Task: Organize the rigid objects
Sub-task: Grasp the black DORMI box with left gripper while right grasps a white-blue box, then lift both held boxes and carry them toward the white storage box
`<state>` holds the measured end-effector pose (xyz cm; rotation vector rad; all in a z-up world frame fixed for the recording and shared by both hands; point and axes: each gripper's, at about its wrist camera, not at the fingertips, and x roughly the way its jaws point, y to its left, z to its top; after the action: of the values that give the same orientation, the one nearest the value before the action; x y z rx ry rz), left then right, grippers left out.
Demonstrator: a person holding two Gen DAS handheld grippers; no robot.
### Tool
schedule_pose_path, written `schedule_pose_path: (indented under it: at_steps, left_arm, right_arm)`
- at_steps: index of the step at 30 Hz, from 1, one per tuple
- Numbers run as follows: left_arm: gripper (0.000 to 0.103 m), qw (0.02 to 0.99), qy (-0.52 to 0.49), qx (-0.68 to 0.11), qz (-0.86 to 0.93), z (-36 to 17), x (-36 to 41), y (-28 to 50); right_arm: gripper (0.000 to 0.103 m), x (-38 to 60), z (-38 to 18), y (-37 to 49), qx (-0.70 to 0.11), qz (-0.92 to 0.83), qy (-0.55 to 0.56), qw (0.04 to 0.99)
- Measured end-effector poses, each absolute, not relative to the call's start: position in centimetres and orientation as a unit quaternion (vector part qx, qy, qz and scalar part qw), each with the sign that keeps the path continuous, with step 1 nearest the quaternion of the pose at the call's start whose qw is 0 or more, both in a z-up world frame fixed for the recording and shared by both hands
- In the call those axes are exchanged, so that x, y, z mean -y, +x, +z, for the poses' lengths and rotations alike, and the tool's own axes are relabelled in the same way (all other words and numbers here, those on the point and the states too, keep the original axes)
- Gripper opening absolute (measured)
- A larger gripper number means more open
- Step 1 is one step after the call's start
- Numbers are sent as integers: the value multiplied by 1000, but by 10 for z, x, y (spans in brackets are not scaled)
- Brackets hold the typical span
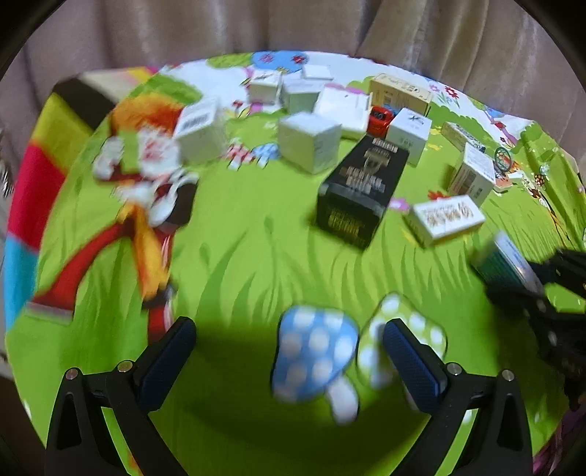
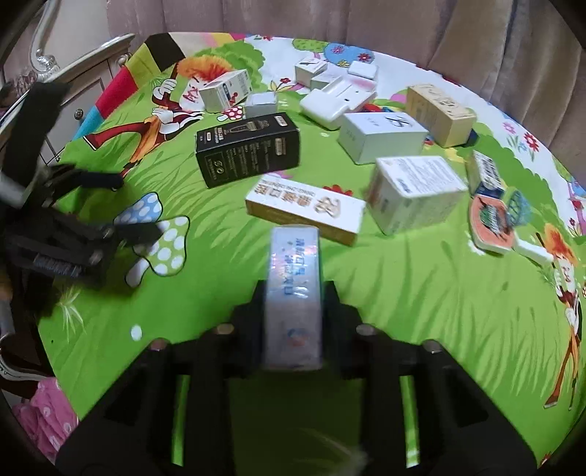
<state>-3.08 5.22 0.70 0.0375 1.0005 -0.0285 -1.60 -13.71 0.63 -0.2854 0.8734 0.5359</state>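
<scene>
Several small cartons lie scattered on a green cartoon-print cloth (image 1: 238, 238). My right gripper (image 2: 295, 293) is shut on a long, shiny white carton (image 2: 293, 256), held lengthwise above the cloth. In the left wrist view that carton (image 1: 507, 260) shows a teal side at the right edge, with the right gripper (image 1: 538, 289) behind it. My left gripper (image 1: 289, 329) is open over the printed mushrooms, with nothing between its fingers; the right wrist view has the left gripper (image 2: 124, 207) at the far left. A black carton (image 1: 360, 190) and a white-and-gold flat carton (image 1: 445, 218) lie just beyond.
White cube cartons (image 1: 309, 141), a tan carton (image 2: 439, 113), a red toy car (image 1: 379, 119) and a paddle-shaped card (image 2: 494, 223) fill the far and right parts. Curtains (image 1: 293, 25) hang behind. A cabinet (image 2: 84, 88) stands off the left edge.
</scene>
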Motion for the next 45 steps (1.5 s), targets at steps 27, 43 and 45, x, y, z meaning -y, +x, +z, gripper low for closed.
schedule_pose_path:
  at_steps: [27,43,45]
  left_arm:
    - [40,908,-51,-416,-17,15,-31,-58]
    - [40,923,-40,-383,4,41,-18,-127]
    - [40,928,-39,-371,4,50,-14,-132]
  right_arm:
    - [33,185,4,-38,-393,212,-103,889]
    - [33,179,32,-85,-364,194,-87,907]
    - [32,182,41,-94,-351,192,-84,913]
